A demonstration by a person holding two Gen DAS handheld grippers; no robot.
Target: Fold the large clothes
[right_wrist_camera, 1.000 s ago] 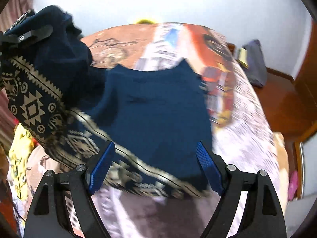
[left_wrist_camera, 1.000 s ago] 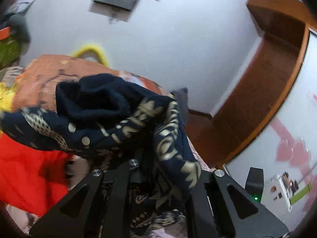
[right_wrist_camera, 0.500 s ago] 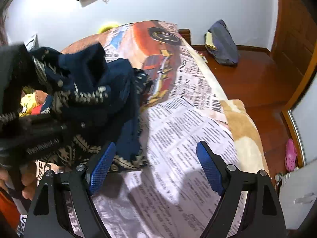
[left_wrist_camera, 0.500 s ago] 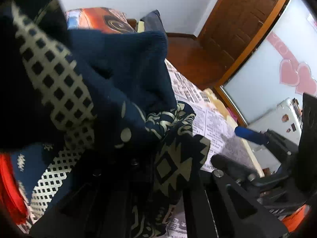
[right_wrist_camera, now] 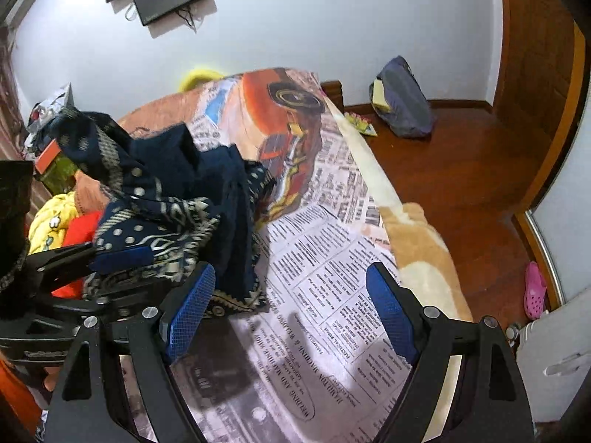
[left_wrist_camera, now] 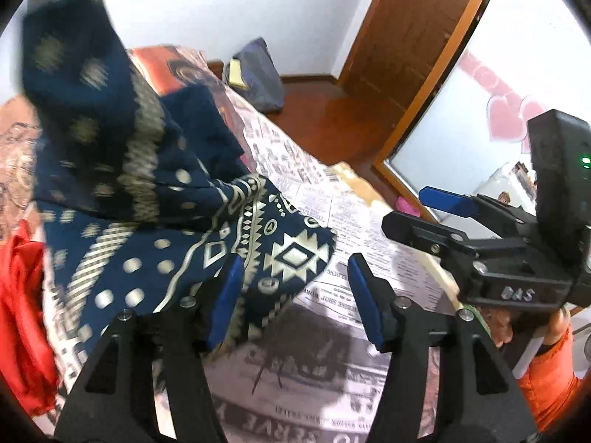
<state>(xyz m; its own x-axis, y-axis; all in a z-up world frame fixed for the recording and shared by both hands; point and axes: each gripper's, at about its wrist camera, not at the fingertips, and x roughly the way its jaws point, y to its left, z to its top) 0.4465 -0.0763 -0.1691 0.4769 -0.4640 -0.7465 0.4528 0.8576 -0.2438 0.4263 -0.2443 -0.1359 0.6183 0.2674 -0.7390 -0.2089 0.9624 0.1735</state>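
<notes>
A navy garment with cream geometric print (left_wrist_camera: 155, 199) lies in a crumpled heap on the newspaper-print bedspread (left_wrist_camera: 332, 369). My left gripper (left_wrist_camera: 295, 302) hovers at the heap's near corner with its jaws opening. The cloth brushes the left blue pad (left_wrist_camera: 225, 302), but the pads do not press on it. In the right wrist view the heap (right_wrist_camera: 166, 199) is at the left, with the left gripper (right_wrist_camera: 110, 273) beside it. My right gripper (right_wrist_camera: 291, 313) stands open over bare bedspread (right_wrist_camera: 332, 258), just right of the heap, holding nothing. It also shows at the right as the right gripper (left_wrist_camera: 424, 214).
Red cloth (left_wrist_camera: 22, 313) and a yellow garment (right_wrist_camera: 51, 217) lie on the bed left of the heap. A grey bag (right_wrist_camera: 402, 99) and a pink slipper (right_wrist_camera: 535, 288) are on the wooden floor beyond the bed's right edge. A hand in an orange sleeve (left_wrist_camera: 546, 361) holds the right gripper.
The left gripper came down with the bunched garment shut in it, and its jaws have now parted, leaving the garment on the bed. The right gripper moved right, off the garment and over bare bedspread.
</notes>
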